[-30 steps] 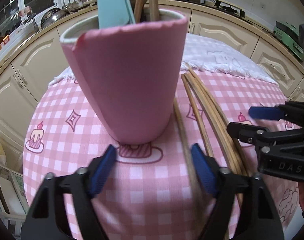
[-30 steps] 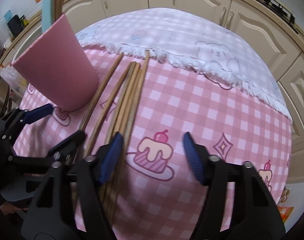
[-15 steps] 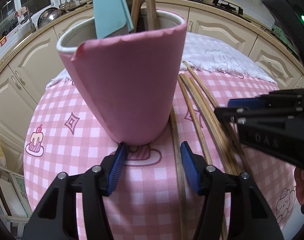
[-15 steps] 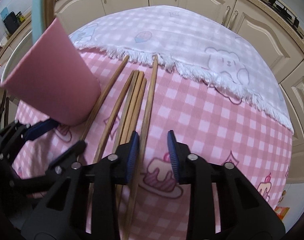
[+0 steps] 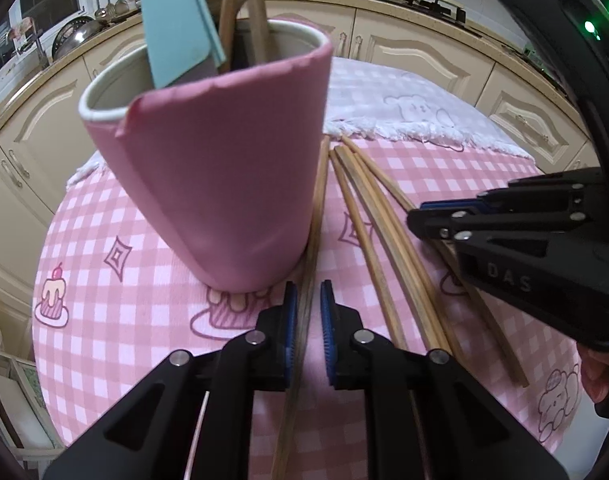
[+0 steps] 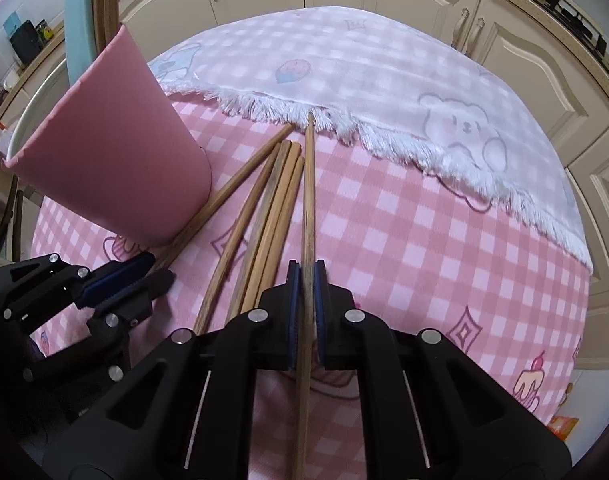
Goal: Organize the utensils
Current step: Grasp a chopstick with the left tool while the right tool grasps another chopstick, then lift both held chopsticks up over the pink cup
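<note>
Both grippers clamp one chopstick each: left gripper (image 5: pixel 306 320) on the chopstick beside the pink holder (image 5: pixel 220 184), right gripper (image 6: pixel 306 312) on the outermost chopstick (image 6: pixel 309 200); four loose chopsticks (image 6: pixel 264 216) remain on the table (image 6: pixel 424 240).

A: Where does the left wrist view sit?
B: Low over the desk, facing the tall pink holder cup (image 5: pixel 224 168) close up.
A: And the right?
B: Higher, looking down. Both share the loose wooden chopsticks (image 6: pixel 264 216).
</note>
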`<state>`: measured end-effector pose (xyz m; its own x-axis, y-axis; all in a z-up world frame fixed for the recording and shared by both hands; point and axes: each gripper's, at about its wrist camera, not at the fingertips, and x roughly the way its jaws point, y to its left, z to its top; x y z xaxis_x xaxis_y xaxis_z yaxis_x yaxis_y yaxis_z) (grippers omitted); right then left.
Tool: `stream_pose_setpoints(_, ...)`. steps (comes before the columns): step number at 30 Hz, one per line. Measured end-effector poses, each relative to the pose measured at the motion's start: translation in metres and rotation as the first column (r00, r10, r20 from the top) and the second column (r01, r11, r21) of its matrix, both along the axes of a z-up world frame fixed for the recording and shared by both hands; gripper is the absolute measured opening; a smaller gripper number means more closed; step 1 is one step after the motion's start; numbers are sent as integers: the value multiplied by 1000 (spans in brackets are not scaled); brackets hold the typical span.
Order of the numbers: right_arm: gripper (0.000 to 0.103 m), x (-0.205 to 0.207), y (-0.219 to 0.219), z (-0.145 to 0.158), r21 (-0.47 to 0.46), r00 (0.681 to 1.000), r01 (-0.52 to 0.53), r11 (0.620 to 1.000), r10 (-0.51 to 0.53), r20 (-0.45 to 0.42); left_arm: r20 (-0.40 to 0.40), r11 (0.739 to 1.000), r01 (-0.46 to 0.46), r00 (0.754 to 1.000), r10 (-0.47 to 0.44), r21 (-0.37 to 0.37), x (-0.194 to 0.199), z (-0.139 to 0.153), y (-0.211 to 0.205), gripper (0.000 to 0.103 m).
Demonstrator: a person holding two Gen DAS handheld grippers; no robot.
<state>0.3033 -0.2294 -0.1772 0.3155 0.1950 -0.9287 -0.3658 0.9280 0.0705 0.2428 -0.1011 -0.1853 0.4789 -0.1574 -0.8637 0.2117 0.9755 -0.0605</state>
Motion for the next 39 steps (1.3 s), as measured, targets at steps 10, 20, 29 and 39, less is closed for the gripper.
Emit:
stream_pose_setpoints(10,7,-24,-32,-1,125,998,49,991,-45,-32,-26,998,64,998,-64,-13,-16,-1,3,8)
stream_pose_setpoints(20,7,-30,-32,3,150,998,65,987,-65,-2,-12,997,59,998,-60,-54,-9,-1,-1,6)
stream_pose_setpoints(29,6,-50,-57,43,343,986,87,935,-131,107,136,978,117,986,-94,-171,-44,36,14,5)
stream_pose_setpoints(39,7,-40,-45,40,250,992,77,965,-99,78,296,965,159,951,-93,-208,-53,77,17,5)
